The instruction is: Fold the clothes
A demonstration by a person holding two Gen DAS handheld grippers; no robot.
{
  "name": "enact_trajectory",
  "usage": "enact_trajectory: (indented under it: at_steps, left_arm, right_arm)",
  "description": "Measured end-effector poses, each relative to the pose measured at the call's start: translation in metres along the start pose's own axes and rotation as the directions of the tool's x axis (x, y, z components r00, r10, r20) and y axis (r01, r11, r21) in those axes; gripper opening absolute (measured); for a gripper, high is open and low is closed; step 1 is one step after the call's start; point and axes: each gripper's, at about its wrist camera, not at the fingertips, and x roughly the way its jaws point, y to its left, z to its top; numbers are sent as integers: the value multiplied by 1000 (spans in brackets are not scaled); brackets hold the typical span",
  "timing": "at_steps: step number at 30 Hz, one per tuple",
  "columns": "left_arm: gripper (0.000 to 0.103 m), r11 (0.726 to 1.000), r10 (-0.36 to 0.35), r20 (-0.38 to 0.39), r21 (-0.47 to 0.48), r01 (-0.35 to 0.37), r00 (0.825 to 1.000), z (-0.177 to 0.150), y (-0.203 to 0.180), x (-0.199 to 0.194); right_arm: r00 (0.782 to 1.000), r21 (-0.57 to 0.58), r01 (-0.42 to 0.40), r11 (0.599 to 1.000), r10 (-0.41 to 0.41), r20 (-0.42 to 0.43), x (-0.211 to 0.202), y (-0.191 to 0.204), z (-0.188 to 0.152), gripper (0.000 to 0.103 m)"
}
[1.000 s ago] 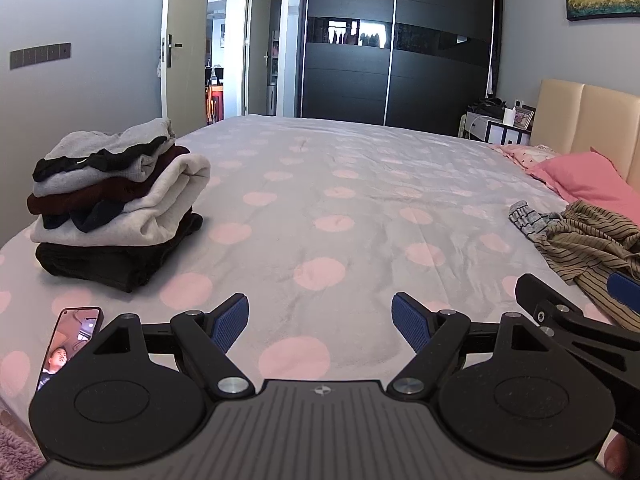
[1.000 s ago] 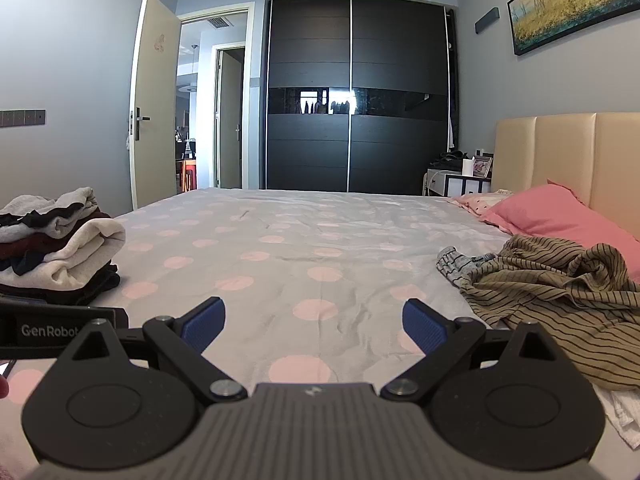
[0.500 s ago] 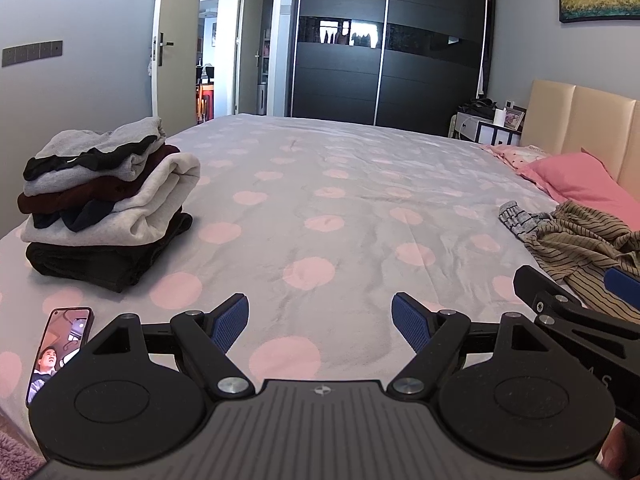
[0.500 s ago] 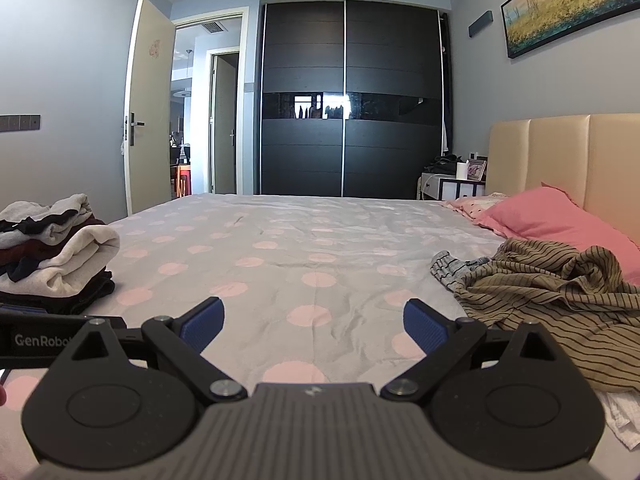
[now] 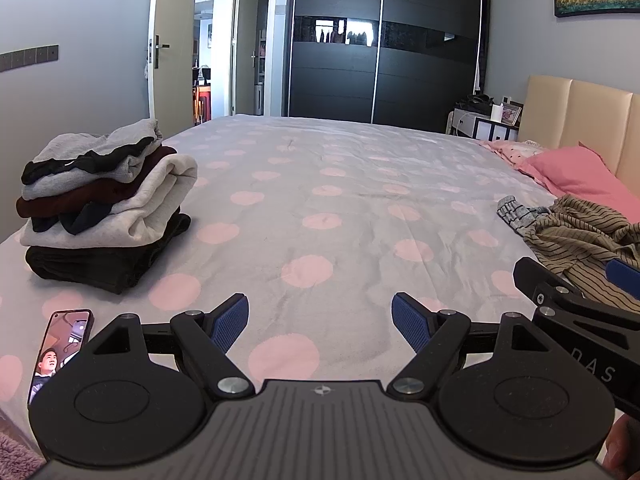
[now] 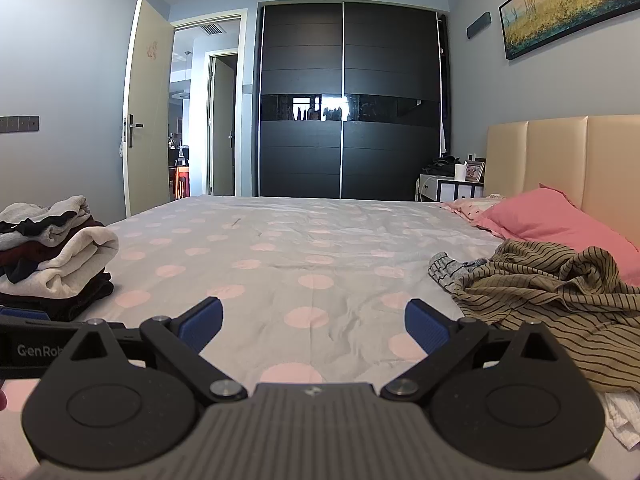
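We have a folded stack [image 5: 100, 204] done, while the striped garment [image 6: 560, 292] (crumpled, with others beside it) waits, left gripper [image 5: 320, 326] and right gripper [image 6: 314, 324] both spread wide and empty.

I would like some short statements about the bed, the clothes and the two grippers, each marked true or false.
1. The left gripper is open and holds nothing. True.
2. The right gripper is shut on the striped garment. False: it is open, and the garment lies loose on the bed.
3. The stack of folded clothes sits on the left side of the bed. True.
4. The striped garment is folded. False: it is crumpled near the pink pillow.
5. A phone lies on top of the stack. False: it lies on the bed in front of it.
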Motion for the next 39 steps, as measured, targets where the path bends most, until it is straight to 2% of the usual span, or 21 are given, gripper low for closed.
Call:
enact_trajectory:
  at_steps: [24, 35, 39]
  left_arm:
    - [79, 1000, 1, -21, -4, -1, 1000, 3, 1, 5]
    - [79, 1000, 3, -41, -4, -3, 999, 1, 2, 11]
    - [79, 1000, 9, -71, 10, -9, 997, -1, 2, 19]
  right_arm:
    - [1000, -8, -17, 1000, 17, -2, -2, -2, 1, 99]
    - [999, -25, -29, 999, 29, -25, 1, 0, 0, 99]
    - [998, -36, -28, 999, 26, -49, 5, -5, 2, 99]
